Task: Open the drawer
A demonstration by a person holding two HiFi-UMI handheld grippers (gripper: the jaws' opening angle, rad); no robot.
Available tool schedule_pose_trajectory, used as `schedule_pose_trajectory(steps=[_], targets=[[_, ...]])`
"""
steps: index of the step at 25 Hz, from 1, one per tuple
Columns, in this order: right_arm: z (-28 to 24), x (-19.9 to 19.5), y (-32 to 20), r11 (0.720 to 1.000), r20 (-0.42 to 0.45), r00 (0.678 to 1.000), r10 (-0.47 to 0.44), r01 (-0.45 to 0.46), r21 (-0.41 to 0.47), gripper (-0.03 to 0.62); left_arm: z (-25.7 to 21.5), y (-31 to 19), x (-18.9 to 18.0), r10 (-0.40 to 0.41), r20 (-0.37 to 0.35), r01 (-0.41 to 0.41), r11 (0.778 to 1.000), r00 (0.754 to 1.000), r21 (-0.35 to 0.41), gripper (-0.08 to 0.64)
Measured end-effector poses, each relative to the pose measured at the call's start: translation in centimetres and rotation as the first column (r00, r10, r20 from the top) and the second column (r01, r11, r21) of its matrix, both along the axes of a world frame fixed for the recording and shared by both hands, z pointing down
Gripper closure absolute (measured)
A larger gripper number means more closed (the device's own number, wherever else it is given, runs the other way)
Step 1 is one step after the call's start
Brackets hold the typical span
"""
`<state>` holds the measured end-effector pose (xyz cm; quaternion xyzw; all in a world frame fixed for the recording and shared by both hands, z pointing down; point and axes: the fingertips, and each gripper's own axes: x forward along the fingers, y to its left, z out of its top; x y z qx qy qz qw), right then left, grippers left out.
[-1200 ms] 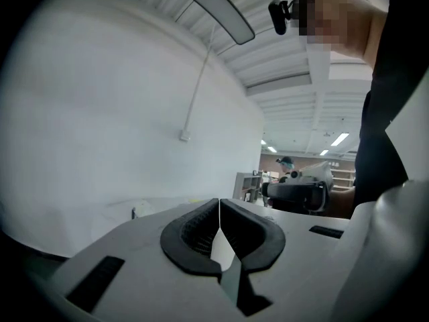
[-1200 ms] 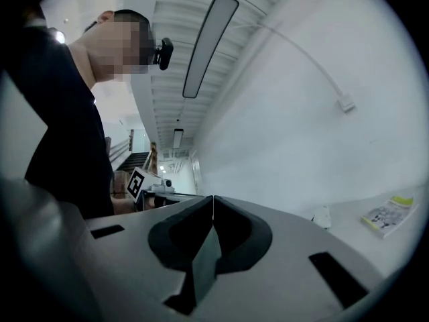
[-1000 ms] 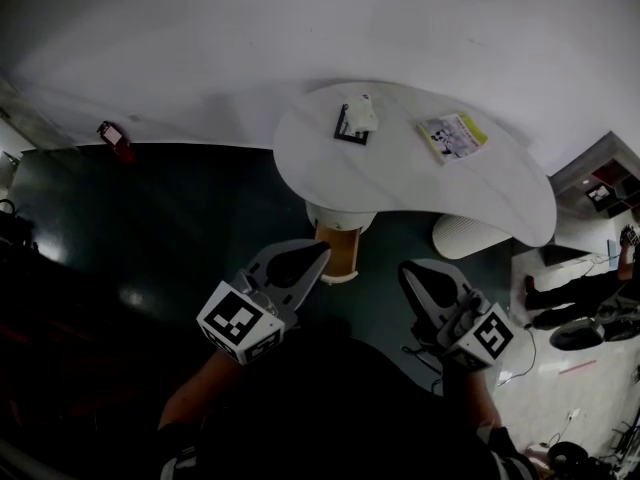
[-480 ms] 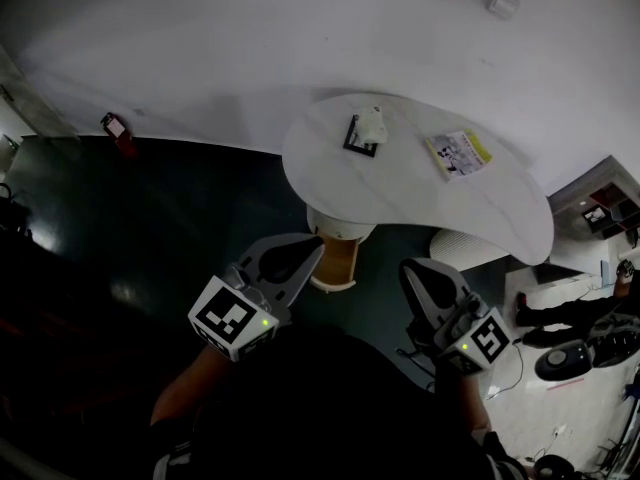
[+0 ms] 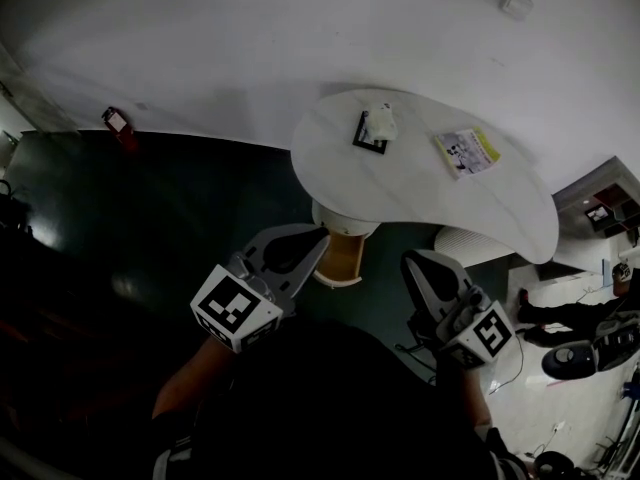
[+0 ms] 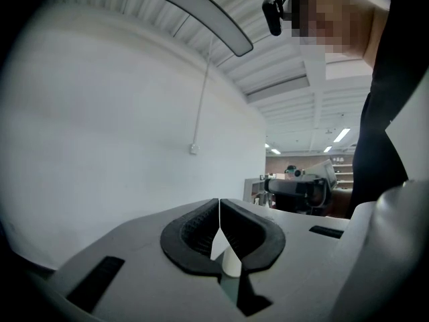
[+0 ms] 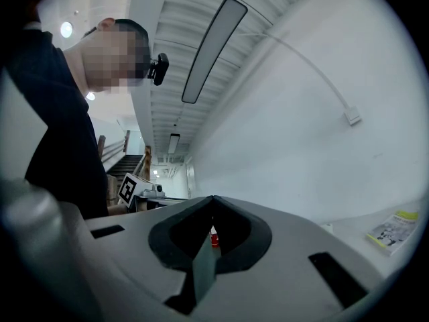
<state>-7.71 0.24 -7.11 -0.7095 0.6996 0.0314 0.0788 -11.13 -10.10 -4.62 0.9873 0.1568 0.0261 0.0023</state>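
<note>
drawer (image 5: pixel 341 256) under the table (image 5: pixel 420 183), front toward the person (image 5: pixel 340 408).

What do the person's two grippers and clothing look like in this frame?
The left gripper and right gripper both have light grey moulded bodies, with black-lined jaw pads that taper to a point. Each carries a marker cube printed with black squares on white. The person wears a dark top.

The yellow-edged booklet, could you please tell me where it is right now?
In the head view the booklet lies on the right part of the white table, to the right of the small white object on a black card.
</note>
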Motion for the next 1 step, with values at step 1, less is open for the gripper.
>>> schedule_pose_trajectory(steps=[1], targets=[[-0.04, -0.05, -0.28, 1.000, -0.003, 1.000, 0.001, -0.001, 0.000, 0.577, 0.09, -0.24, 0.02, 0.007, -0.002, -0.007, 1.000, 1.000, 0.008, 0.543]])
